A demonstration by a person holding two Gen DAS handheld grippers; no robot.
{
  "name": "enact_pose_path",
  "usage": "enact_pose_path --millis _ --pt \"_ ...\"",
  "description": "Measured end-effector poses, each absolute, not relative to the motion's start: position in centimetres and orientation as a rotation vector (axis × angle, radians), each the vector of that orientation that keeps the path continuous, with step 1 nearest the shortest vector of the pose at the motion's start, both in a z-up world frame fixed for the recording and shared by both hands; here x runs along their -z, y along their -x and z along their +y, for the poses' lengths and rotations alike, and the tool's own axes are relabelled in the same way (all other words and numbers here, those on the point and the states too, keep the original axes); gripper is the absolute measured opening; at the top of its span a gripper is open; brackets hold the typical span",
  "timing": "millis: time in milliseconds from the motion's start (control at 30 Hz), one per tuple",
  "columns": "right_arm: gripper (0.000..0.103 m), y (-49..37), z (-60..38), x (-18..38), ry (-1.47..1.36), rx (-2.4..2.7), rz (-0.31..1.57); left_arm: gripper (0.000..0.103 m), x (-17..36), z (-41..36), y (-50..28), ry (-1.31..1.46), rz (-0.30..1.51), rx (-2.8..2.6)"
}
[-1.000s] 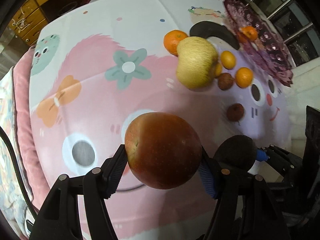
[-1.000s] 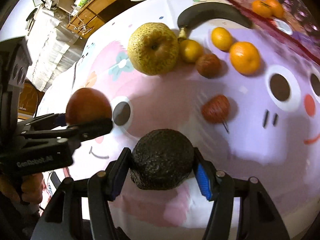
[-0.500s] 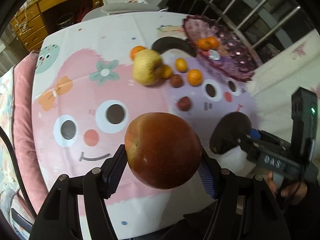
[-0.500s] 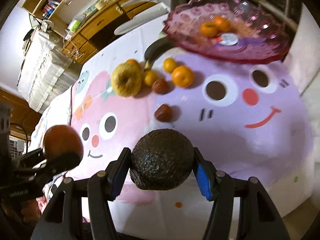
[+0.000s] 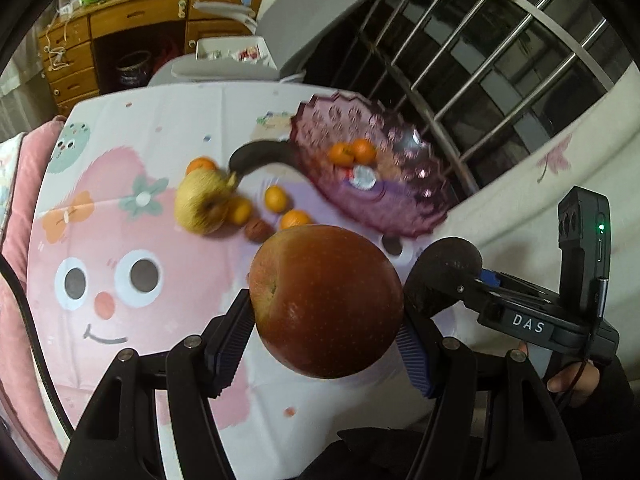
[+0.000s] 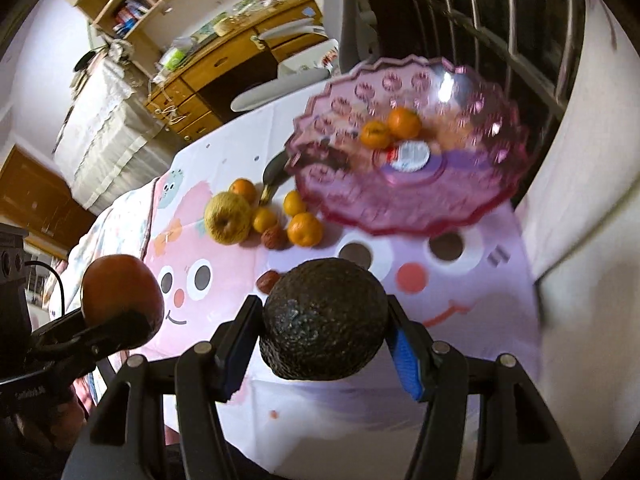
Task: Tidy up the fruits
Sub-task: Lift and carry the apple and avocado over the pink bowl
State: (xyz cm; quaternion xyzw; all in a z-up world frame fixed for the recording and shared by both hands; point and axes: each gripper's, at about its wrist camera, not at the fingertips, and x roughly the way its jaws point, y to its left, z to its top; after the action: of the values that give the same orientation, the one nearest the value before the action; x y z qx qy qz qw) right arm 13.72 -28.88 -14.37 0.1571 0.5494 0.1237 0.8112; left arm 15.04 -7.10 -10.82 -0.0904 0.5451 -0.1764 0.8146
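Both hands are mid-carry, each with a fruit lifted clear of the table (image 5: 192,368). The left gripper (image 5: 326,340) has its fingers closed about halfway on a red apple (image 5: 326,300) that fills the lower middle of the left wrist view; the right gripper (image 6: 324,344) is clamped likewise on a dark, bumpy avocado (image 6: 324,320), low and central in its own view.

The goal looks to be the pink glass bowl (image 6: 472,200) in the upper right of the right wrist frame — two oranges (image 6: 390,128) lie in it already, beside a round label. Loose fruit is left on the cartoon cloth left of the bowl: a yellow pear (image 6: 227,218), several small oranges (image 6: 305,229), two brownish fruits and a dark banana (image 5: 262,156) whose end runs up to the bowl's edge.

So the step in hand is transport. Next, I judge, each fruit must be brought over the rim and lowered into the bowl's hollow before the fingers let go — one hand at a time, since the two grippers sit close together.
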Motion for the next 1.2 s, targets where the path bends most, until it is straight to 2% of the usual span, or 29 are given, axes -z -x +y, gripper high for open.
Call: enact_pose_path --millis 567,900,1200 --pt "0.061 -20.4 -37.6 13.2 -0.207 -0.328 1.155 0.066 12.5 -17.6 -21.1 0.230 1.104 0.269" --pt "0.061 -24.5 -40.8 16.4 -0.224 -0.310 1.219 0.066 16.6 -21.0 -25.4 0.243 1.176 0.195" --pt "0.061 -24.7 -41.0 18.0 -0.246 -0.333 1.266 0.066 19.7 -22.3 -27.2 0.251 1.255 0.146"
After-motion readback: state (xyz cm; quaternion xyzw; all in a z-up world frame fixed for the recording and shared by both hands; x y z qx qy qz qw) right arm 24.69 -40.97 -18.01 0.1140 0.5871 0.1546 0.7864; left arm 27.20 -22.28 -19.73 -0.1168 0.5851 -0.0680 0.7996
